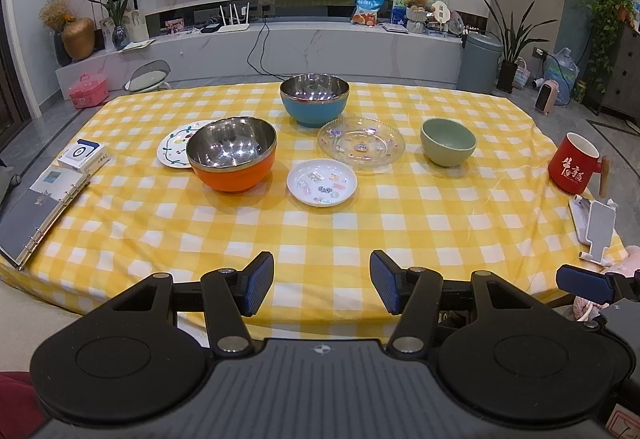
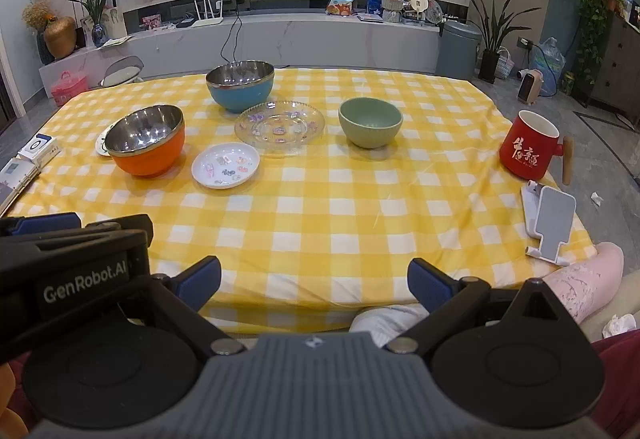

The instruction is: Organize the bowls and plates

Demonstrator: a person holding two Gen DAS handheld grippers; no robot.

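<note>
On the yellow checked tablecloth [image 1: 320,223] stand an orange steel-lined bowl [image 1: 232,155], a blue steel-lined bowl [image 1: 314,99], a green ceramic bowl [image 1: 448,141], a clear glass plate [image 1: 360,143], a small white plate with stickers [image 1: 322,182] and a white patterned plate [image 1: 176,145] partly behind the orange bowl. The same dishes show in the right wrist view: orange bowl [image 2: 148,141], blue bowl [image 2: 240,84], green bowl [image 2: 370,121], glass plate [image 2: 279,127], small white plate [image 2: 225,165]. My left gripper [image 1: 322,285] is open and empty at the near table edge. My right gripper [image 2: 314,285] is open and empty beside it.
A red mug [image 1: 572,163] with a wooden handle and a white phone stand [image 1: 596,227] sit at the right edge. A ring binder [image 1: 40,215] and a small white box [image 1: 82,157] lie at the left edge. A TV wall and a low shelf are behind.
</note>
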